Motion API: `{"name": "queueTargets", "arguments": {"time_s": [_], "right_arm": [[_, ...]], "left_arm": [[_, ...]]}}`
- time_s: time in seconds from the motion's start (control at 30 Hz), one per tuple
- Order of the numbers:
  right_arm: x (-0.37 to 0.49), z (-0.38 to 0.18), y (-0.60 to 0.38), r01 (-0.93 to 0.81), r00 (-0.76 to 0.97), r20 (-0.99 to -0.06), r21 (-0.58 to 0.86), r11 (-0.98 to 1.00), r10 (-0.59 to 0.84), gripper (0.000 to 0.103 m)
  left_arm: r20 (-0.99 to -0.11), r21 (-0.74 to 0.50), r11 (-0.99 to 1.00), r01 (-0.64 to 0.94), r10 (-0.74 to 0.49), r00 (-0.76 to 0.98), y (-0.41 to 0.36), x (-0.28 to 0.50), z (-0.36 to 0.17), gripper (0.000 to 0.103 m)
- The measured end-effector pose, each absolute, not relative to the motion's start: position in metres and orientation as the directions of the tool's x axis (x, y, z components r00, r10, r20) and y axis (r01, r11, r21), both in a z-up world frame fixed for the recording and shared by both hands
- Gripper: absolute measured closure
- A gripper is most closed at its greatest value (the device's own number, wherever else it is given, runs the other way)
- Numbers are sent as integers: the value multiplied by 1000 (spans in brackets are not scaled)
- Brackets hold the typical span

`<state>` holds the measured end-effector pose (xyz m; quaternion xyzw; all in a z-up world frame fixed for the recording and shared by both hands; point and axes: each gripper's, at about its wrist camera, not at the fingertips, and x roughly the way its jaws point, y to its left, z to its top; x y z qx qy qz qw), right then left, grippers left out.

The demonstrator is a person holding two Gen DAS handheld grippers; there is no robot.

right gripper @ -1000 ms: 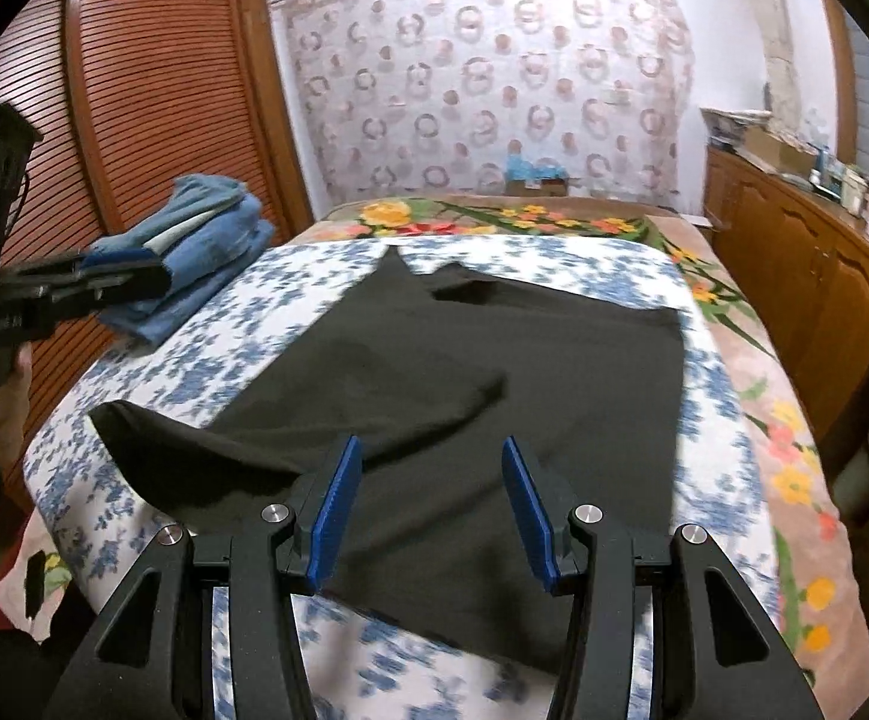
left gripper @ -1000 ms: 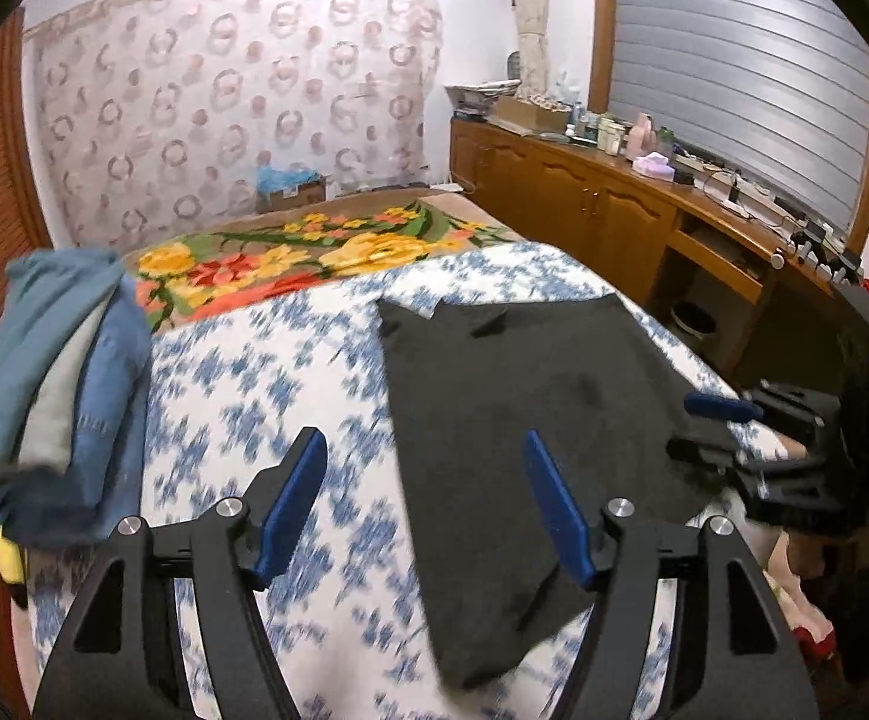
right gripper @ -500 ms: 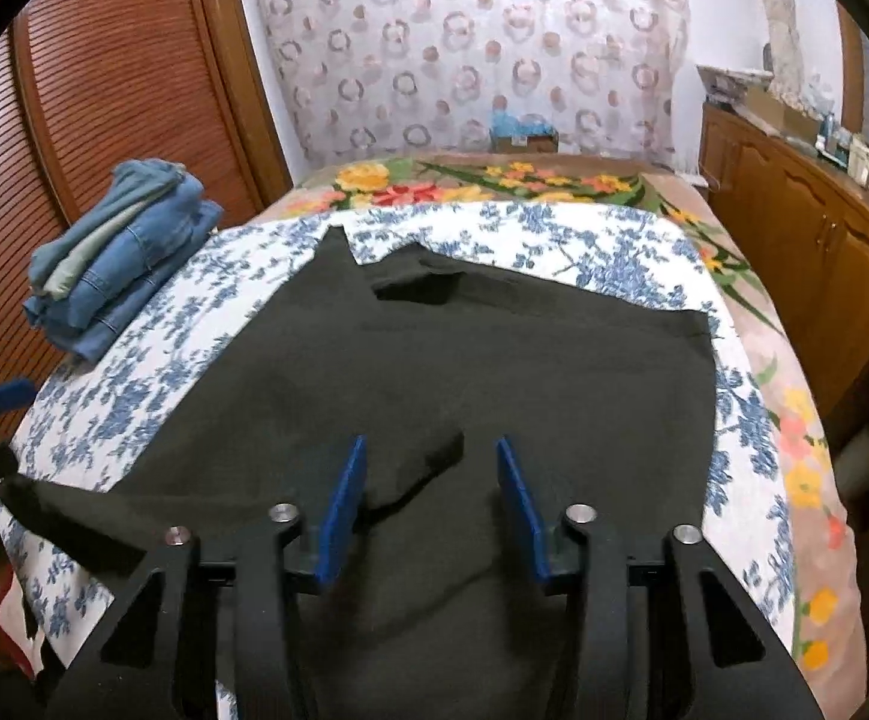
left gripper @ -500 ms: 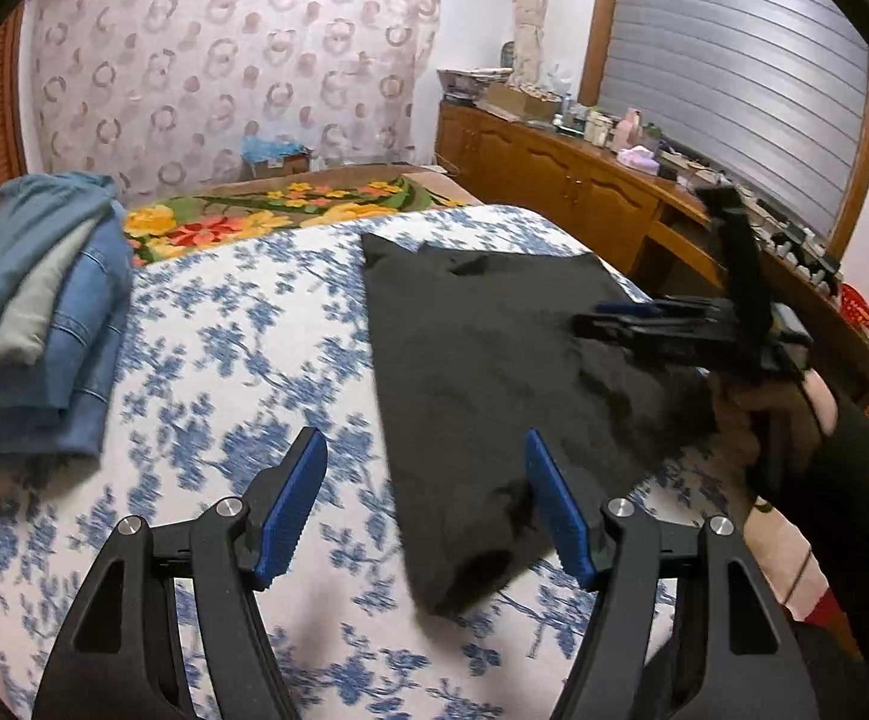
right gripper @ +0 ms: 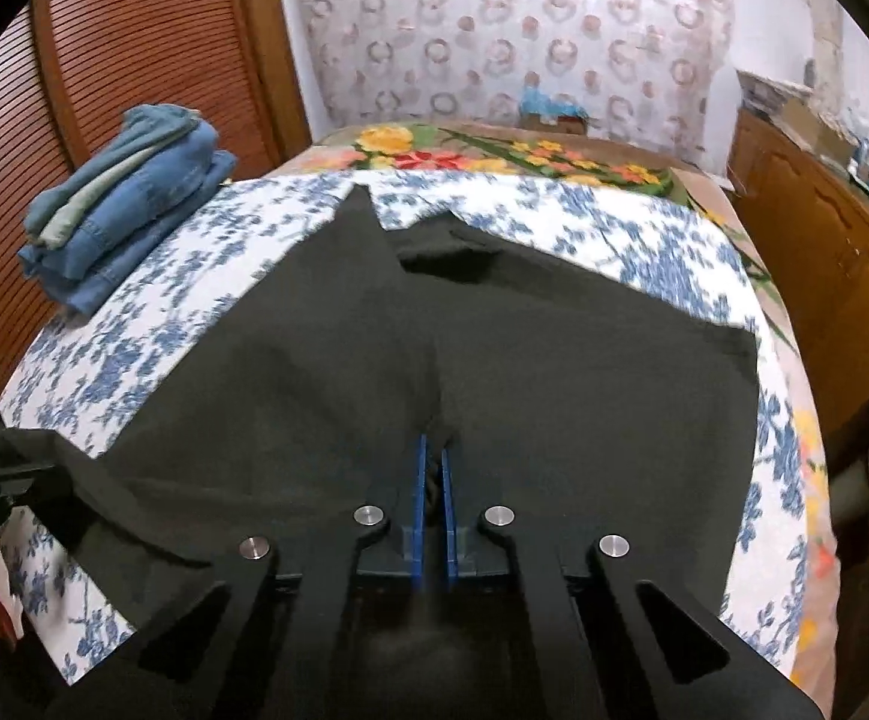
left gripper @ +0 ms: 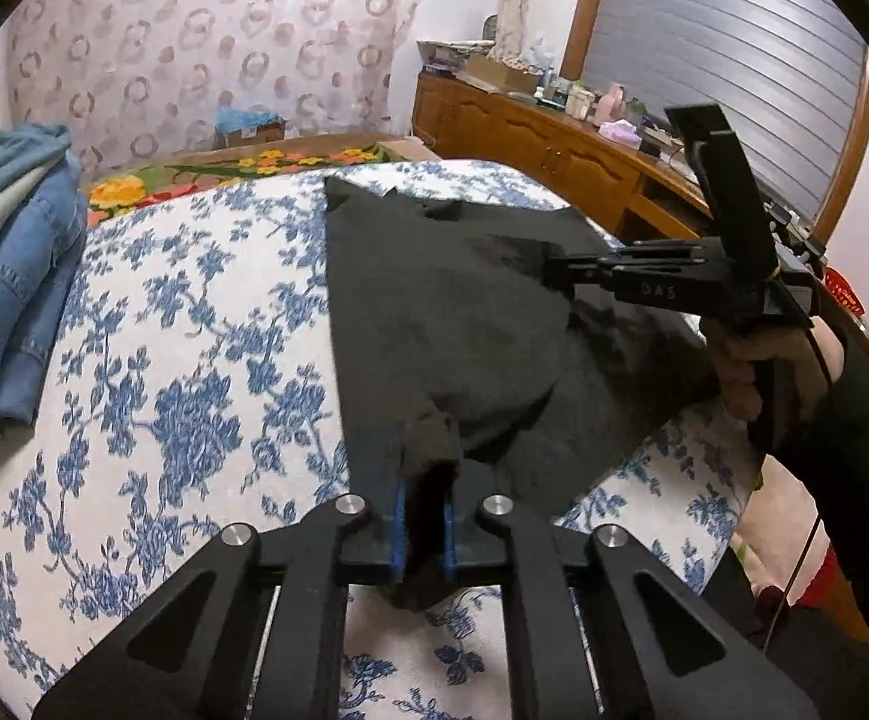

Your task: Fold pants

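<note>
Dark charcoal soft-cloth pants (right gripper: 326, 360) lie spread across a bed under a white sheet printed with blue flowers (left gripper: 182, 324), their pointed far corner toward twelve o'clock in both wrist views. The left gripper (left gripper: 425, 507) has its blue-padded jaws clamped on a bunched near corner of the fabric at six o'clock, while the right gripper (right gripper: 432, 480) has its jaws pinched together on a ridge of the same cloth along the near edge. A stack of folded blue denim garments (right gripper: 128, 210) sits at ten o'clock. The grasp appears complete; the next move likely calls for lifting both holds together and carrying the near edge toward twelve o'clock.
</note>
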<state>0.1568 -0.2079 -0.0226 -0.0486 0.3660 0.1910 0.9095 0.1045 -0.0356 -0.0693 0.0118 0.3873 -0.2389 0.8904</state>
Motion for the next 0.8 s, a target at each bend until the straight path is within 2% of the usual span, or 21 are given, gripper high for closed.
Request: {"name": "queueTargets", "arguments": {"time_s": [0.17, 0.37, 0.67, 0.77, 0.8], "right_arm": [[159, 0, -225, -365, 703, -648, 25, 931, 293, 99], [170, 19, -250, -331, 729, -614, 69, 941, 302, 99], [193, 20, -267, -257, 759, -617, 9, 966, 208, 99], [202, 14, -273, -219, 757, -633, -8, 976, 164, 99], [204, 12, -275, -209, 755, -637, -12, 978, 154, 99]], "left_arm": [[-657, -166, 874, 456, -443, 610, -45, 107, -45, 95], [-605, -168, 850, 499, -489, 628, -64, 109, -10, 95], [-603, -166, 811, 562, -534, 592, -110, 124, 3, 95], [-607, -176, 812, 557, -535, 587, -116, 127, 2, 75], [-607, -178, 813, 554, -534, 588, -117, 127, 2, 61]]}}
